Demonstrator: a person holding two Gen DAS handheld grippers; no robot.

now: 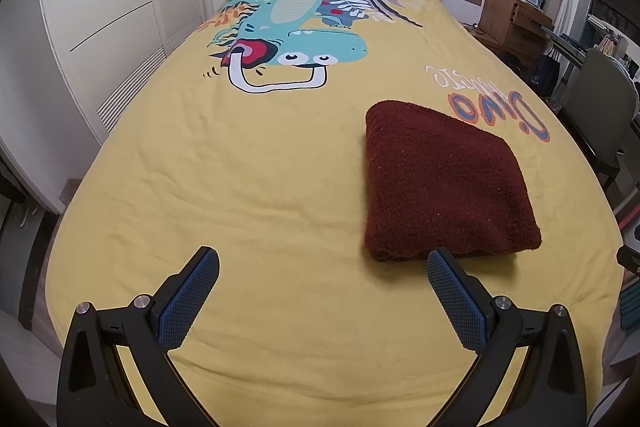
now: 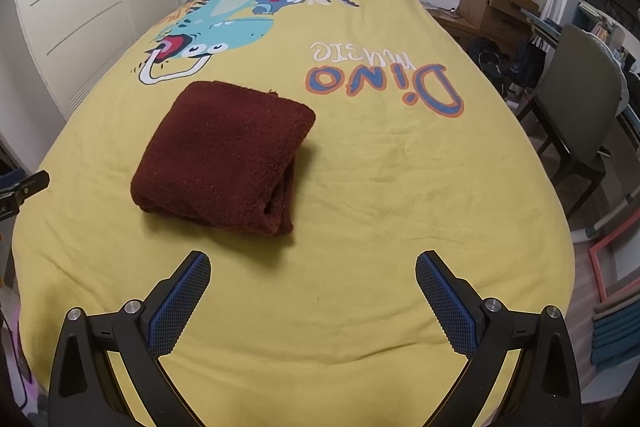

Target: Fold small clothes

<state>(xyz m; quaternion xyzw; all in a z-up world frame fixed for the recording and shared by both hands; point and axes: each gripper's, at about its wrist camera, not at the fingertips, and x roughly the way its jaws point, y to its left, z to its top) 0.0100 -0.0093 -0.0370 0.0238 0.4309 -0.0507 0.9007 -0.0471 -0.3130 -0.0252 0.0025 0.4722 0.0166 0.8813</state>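
The left gripper [image 1: 322,261] hovers with jaws spread wide, empty, its blue pads [image 1: 188,301] cross-hatched. A fuzzy maroon knit garment [image 2: 224,153], folded into a plump square, lies on the yellow bed sheet [image 2: 360,207]. The right gripper [image 2: 312,265] is likewise released.

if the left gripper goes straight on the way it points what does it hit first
Probably the yellow bedcover: the open left gripper points down the bed, and the folded dark red garment lies off to its right. Depth is uncertain.

dark red knit garment [image 2: 224,151] — folded square | flat on bed
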